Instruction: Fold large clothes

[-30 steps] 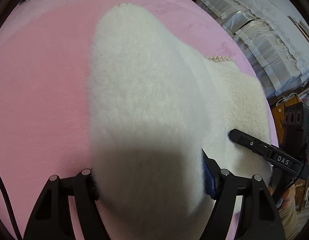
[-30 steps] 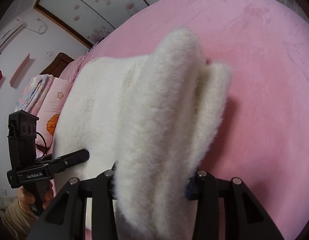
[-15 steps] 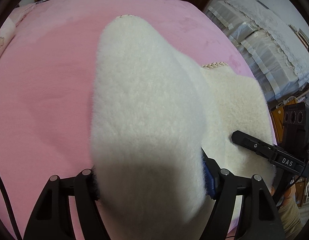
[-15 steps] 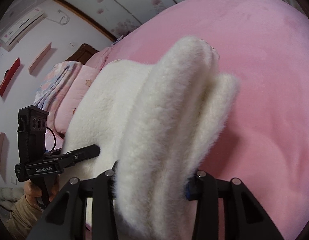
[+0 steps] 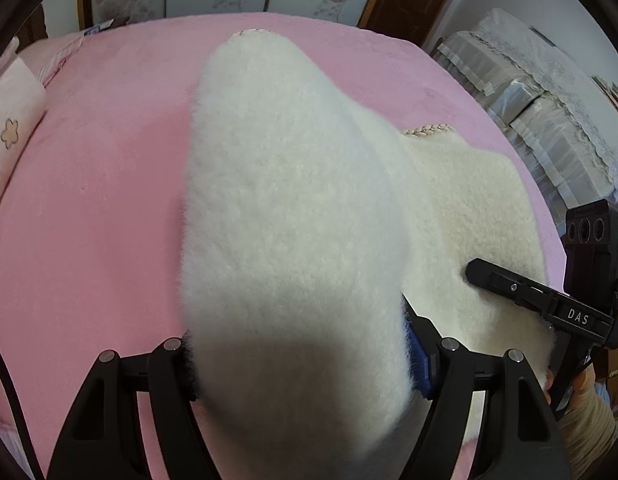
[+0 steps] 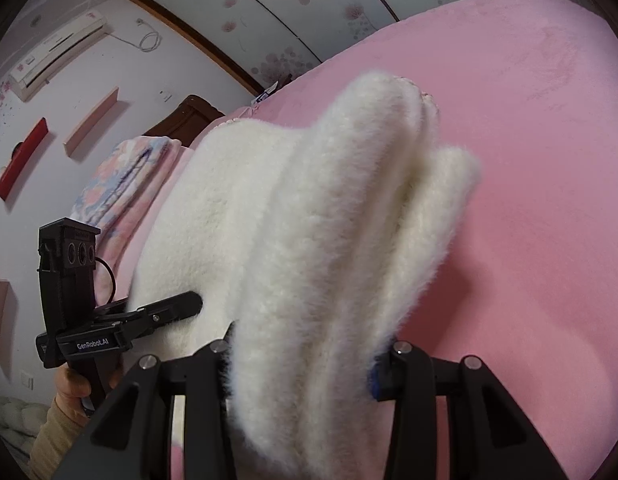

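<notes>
A large white fleece garment (image 5: 293,200) lies partly on the pink bed (image 5: 89,200), its near edge lifted. My left gripper (image 5: 301,364) is shut on a thick fold of it, which bulges up between the fingers. My right gripper (image 6: 305,364) is shut on another bunched fold of the same garment (image 6: 309,220). Each gripper shows in the other's view: the right one (image 5: 541,300) at the garment's right edge, the left one (image 6: 149,316) at its left edge. The fingertips are hidden in the fleece.
Pink pillows and a folded floral quilt (image 6: 121,180) lie at the head of the bed. Plastic-covered furniture (image 5: 549,100) stands beyond the bed's right side. A wardrobe with flowered panels (image 6: 309,12) lines the far wall.
Both grippers have risen and tilted up with the garment still gripped; more of the walls and wardrobe shows, and the lifted folds stand taller off the bed.
</notes>
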A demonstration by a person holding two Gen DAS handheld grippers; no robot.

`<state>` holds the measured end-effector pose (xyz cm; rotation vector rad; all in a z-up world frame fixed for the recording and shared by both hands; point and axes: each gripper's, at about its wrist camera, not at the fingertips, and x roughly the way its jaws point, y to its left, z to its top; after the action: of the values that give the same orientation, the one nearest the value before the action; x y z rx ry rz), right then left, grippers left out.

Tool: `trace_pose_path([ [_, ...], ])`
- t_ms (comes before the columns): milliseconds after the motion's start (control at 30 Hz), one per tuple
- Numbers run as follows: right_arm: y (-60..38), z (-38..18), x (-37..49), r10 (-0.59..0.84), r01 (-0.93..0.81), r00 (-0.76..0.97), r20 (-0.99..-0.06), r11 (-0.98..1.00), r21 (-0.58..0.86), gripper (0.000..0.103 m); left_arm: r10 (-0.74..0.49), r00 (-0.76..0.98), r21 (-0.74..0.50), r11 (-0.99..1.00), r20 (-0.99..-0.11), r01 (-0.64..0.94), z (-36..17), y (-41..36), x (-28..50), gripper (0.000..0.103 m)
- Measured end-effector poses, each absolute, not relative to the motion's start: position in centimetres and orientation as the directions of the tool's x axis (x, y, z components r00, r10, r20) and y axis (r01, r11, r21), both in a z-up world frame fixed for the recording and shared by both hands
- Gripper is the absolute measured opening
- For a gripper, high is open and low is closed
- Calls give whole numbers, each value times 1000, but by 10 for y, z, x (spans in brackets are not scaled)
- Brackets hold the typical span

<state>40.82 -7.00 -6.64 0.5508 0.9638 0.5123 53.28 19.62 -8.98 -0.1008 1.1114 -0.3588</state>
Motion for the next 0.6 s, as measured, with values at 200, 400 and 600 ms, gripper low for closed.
trace_pose_path([
  [200,-43,-146,452,592,-76,378,-712,786,614,43,-297,289,-269,954,-910,131,-183,232,574,83],
  [400,-61,-163,443,575,-135,393,-717,808,574,64,-262,390,-222,964,-882,145,-191,234,573,101],
  [600,-68,-139,432,502,-186,395,-770,864,468,64,-145,451,-90,986,-881,141,-170,212,560,103],
])
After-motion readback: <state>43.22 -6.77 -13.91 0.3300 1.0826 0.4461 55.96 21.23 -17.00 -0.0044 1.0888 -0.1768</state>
